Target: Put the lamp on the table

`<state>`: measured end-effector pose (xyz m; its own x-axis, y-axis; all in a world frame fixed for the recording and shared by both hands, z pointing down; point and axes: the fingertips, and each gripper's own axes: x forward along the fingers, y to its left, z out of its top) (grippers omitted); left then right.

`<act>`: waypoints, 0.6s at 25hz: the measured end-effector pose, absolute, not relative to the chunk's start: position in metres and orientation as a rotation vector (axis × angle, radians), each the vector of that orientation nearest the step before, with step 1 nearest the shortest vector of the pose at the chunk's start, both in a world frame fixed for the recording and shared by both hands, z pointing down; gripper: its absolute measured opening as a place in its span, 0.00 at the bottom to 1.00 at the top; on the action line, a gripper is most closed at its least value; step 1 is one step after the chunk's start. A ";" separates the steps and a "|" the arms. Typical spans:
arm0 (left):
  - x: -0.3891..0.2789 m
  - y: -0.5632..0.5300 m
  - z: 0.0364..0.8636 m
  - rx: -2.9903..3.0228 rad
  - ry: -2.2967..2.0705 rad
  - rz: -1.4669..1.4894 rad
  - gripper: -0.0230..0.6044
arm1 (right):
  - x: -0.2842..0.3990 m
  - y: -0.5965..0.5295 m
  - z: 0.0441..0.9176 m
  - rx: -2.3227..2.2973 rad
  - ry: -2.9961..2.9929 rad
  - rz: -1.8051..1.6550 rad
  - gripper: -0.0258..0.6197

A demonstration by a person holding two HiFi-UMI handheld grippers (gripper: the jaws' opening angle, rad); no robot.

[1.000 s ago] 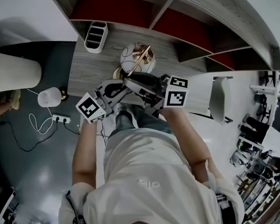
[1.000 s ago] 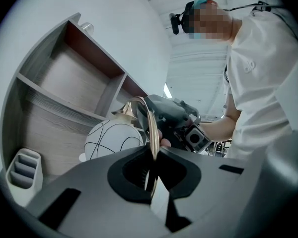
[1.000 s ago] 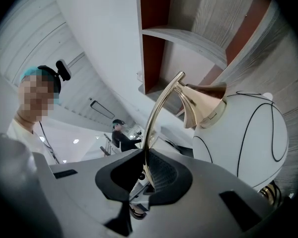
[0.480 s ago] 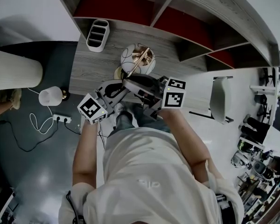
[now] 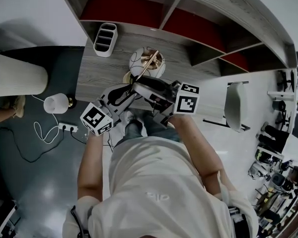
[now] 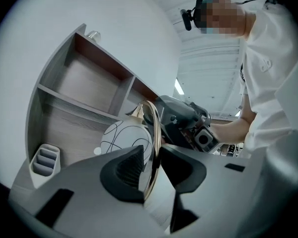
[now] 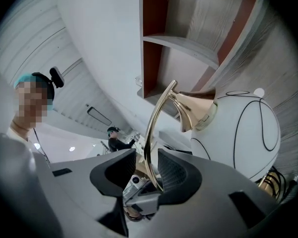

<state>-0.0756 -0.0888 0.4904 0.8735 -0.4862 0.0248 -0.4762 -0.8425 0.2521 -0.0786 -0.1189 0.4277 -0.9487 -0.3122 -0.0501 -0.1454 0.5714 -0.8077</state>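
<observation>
left gripper: jaws spread, have just been opening; gold arc stem of lamp runs between them. right gripper: jaws spread too, just been opening, same stem between (no pinch). lamp globe beyond both jaws, lamp standing on tabletop.

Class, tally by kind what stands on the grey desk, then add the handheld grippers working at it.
Lamps: 1, the lamp
Organisers: 1, the organiser
Grippers: 2, the left gripper and the right gripper, each with jaws just opened and the lamp's gold arm between them
Total: 4
</observation>
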 end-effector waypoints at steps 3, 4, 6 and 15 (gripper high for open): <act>-0.088 -0.085 0.487 2.773 -0.771 -0.041 0.24 | -0.074 -0.114 0.429 -0.402 2.614 -1.314 0.29; -0.092 -0.084 0.485 2.765 -0.792 -0.039 0.24 | -0.072 -0.113 0.428 -0.410 2.615 -1.306 0.29; -0.098 -0.082 0.478 2.752 -0.833 -0.038 0.25 | -0.063 -0.112 0.425 -0.438 2.619 -1.284 0.29; -0.126 -0.086 0.445 2.638 -1.112 -0.019 0.09 | -0.004 -0.122 0.403 -0.699 2.724 -1.058 0.16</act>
<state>-0.1264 -0.0865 0.4453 0.7040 -0.7039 0.0947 -0.7002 -0.6654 0.2588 -0.0040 -0.1219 0.4031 -0.8829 -0.4680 0.0387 -0.3715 0.6455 -0.6673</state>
